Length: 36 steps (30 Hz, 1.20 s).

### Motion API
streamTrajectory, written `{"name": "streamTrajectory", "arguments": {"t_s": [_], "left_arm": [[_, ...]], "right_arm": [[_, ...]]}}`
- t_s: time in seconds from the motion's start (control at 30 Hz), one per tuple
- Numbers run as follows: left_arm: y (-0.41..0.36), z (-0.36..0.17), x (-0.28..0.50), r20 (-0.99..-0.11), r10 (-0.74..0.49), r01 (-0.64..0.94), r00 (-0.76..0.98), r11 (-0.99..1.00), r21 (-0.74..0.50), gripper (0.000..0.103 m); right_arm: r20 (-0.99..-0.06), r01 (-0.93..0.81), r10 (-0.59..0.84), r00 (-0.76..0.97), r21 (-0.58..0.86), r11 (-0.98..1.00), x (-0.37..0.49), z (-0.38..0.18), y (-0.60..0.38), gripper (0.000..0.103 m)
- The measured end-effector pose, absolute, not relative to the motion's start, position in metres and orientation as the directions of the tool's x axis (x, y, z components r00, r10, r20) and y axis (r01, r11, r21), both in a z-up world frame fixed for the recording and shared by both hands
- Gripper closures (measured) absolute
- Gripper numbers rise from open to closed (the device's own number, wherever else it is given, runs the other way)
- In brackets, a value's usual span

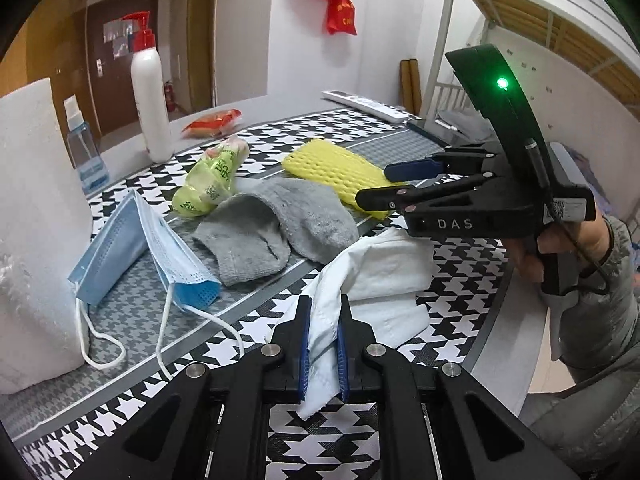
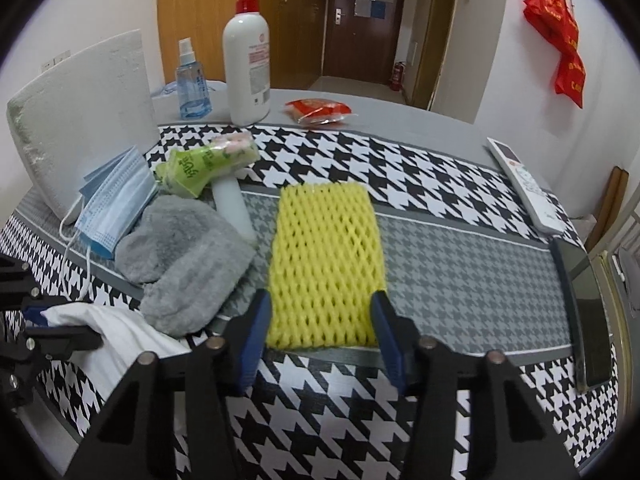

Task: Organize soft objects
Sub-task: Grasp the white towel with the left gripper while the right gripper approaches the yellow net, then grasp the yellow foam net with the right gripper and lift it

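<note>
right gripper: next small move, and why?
Probably ease forward a little and close. The right gripper is open, its fingers straddling the near end of the yellow foam net, which lies flat and ungripped. The left gripper already pinches the white cloth.

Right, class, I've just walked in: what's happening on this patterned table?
A person is sorting soft items with two tools. The left hand-held gripper is shut on a white cloth. The right hand-held gripper is open, its fingers either side of the near end of a yellow foam net. A grey sock and blue masks lie untouched.
</note>
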<state>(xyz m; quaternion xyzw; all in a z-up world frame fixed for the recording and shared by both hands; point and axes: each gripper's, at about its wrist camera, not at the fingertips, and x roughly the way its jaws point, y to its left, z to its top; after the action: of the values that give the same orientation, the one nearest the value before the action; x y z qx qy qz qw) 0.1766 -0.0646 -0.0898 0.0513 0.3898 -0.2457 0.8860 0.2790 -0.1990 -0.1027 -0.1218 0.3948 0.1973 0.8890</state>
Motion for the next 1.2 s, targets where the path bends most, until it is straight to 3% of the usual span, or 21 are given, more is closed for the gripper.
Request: {"name": "streamTrajectory", "arguments": {"t_s": [0.17,0.23,0.27,1.2], "left_arm": [[-0.061,-0.091,0.180,-0.714,-0.402,0.473,0.574,0.874,-0.112,0.091],[-0.062,-0.090,0.178,-0.707,-0.405,0.475,0.579,0.873,-0.110,0.091],[-0.062,-0.089,0.178,-0.704,-0.406,0.477,0.582,0.872,-0.109,0.091],[-0.040,-0.034,0.132,-0.524,-0.384,0.400,0.760,0.912,-0.089,0.091]], "right_arm": [[-0.756,-0.431,0.257,0.603,-0.037,0.901,0.282,-0.103,-0.200,0.055],[-0.748,-0.422,0.262,0.609,-0.026,0.906,0.282,-0.099,-0.204,0.077],[-0.743,-0.423,0.278,0.609,-0.007,0.906,0.280,-0.096,-0.207,0.094],[-0.544,-0.428,0.381,0.747,0.045,0.903,0.209,-0.027,-0.230,0.093]]}}
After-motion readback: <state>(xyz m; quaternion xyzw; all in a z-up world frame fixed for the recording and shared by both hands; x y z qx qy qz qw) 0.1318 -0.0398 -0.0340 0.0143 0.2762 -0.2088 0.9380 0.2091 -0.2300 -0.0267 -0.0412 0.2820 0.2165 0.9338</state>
